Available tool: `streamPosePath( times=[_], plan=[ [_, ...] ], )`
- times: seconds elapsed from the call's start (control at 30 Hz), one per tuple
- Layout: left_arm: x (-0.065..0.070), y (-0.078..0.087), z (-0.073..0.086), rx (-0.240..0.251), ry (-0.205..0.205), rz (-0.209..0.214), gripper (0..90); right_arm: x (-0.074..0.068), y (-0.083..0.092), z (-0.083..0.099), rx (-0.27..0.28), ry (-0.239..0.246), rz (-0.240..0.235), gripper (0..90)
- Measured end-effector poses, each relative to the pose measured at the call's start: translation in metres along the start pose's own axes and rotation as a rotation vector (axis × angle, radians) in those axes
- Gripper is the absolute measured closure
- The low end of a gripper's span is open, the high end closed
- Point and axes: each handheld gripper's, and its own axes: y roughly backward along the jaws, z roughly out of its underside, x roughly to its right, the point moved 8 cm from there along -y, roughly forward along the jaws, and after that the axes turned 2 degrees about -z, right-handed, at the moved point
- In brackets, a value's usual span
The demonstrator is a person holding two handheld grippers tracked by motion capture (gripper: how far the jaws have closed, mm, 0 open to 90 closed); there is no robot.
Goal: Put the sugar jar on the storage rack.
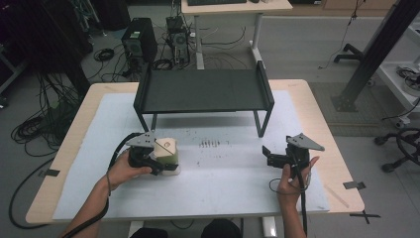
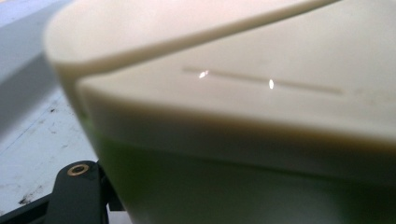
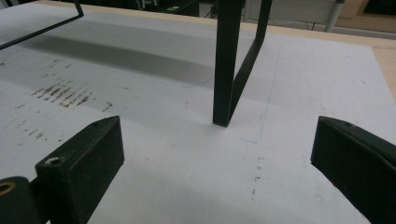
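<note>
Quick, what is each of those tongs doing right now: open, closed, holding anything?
Left tongs: closed on the cream and green container, which sits on the table.
Right tongs: open, holding nothing, above the white mat.

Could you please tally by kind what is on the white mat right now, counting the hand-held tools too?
Black shelf rack: 1
Cream and green container: 1
Hand-held tools: 2, left tool at the container, right tool with nothing between its jaws
Total: 4

Overhead forward-down view; gripper cameras low, close over shared white mat (image 1: 223, 183).
</note>
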Motion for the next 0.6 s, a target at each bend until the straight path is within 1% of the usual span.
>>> streamPosePath(
  times=[0.6],
  plan=[
    [-0.0001,0.0000,-0.0003,-0.007,-0.001,0.003,26.8,-0.0004,0.0000,0.0000,-0.002,0.003,0.000,2.5]
  ],
)
